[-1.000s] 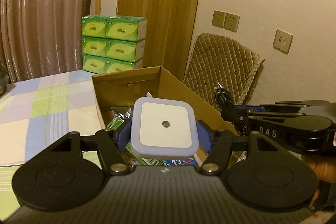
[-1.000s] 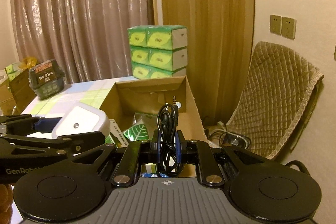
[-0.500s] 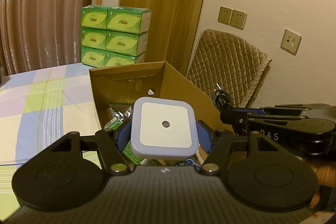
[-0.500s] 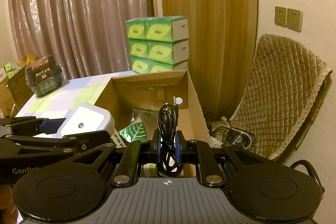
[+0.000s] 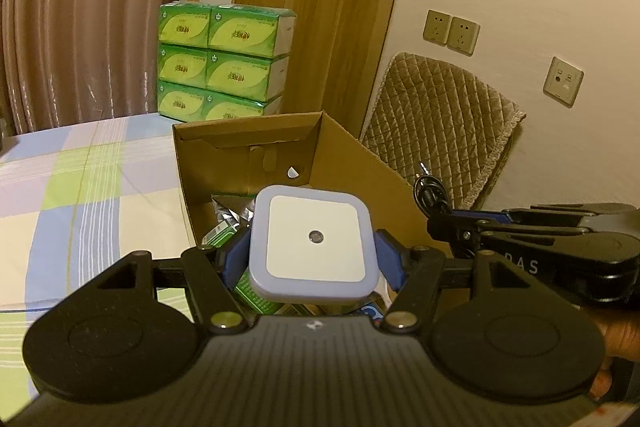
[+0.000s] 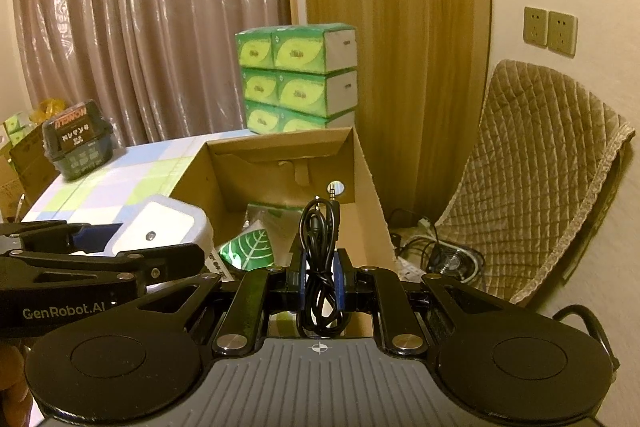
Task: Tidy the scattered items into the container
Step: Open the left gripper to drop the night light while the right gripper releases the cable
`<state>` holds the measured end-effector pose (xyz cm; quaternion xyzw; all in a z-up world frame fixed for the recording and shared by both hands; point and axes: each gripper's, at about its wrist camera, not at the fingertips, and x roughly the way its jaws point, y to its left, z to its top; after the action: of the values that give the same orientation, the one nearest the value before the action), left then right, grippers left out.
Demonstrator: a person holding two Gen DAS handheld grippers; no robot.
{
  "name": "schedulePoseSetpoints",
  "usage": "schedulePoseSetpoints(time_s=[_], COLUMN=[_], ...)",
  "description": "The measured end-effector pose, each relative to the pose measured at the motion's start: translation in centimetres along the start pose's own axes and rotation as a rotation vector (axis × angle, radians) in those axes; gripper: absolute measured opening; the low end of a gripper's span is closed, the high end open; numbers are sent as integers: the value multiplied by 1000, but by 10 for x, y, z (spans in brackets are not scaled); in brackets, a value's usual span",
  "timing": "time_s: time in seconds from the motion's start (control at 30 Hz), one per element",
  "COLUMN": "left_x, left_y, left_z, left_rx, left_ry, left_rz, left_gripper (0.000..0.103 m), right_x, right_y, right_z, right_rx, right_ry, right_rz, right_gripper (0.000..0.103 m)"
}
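The left gripper (image 5: 313, 254) has its blue fingers (image 5: 234, 259) clamped on the two sides of a square white night light (image 5: 313, 247), face up toward the lens in the lower middle of the left wrist view. The side grip keeps the flat face level, presumably so it can drop cleanly. The right gripper (image 6: 320, 277) has its fingers (image 6: 295, 277) pinched nearly together on a coiled black audio cable (image 6: 319, 259), whose loops stick up past the fingers with the jack plug at the top; pinching the bundle at its waist stops it uncoiling.

Both loads hang over the near end of the open cardboard box (image 5: 352, 155), which fills the centre of each view and stands on the checked cloth of the surface (image 5: 80, 187). Green packets (image 6: 250, 247) already lie inside it. Each gripper shows at the other's side edge, so they sit just beside one another, likely for a joint drop.

Compared with a second ago, the box sits slightly higher and fuller in both views, and the stacked tissue packs (image 5: 224, 63) behind it have shifted upward: both hands have edged in and a little down. Both grips are unchanged.
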<state>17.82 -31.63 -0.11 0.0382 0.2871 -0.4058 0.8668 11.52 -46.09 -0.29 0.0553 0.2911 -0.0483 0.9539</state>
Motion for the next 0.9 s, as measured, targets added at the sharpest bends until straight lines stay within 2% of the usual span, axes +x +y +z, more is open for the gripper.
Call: schedulePoseSetpoints(time_s=[0.9], left_x=[-20], left_y=[15], left_z=[-8], left_rx=[-21], left_ry=[-14], left_rz=[56], left_gripper=[62], right_x=[3], right_y=[11], right_z=[1], right_rx=[-28], right_ry=[-3], right_rz=[18], right_gripper=[10])
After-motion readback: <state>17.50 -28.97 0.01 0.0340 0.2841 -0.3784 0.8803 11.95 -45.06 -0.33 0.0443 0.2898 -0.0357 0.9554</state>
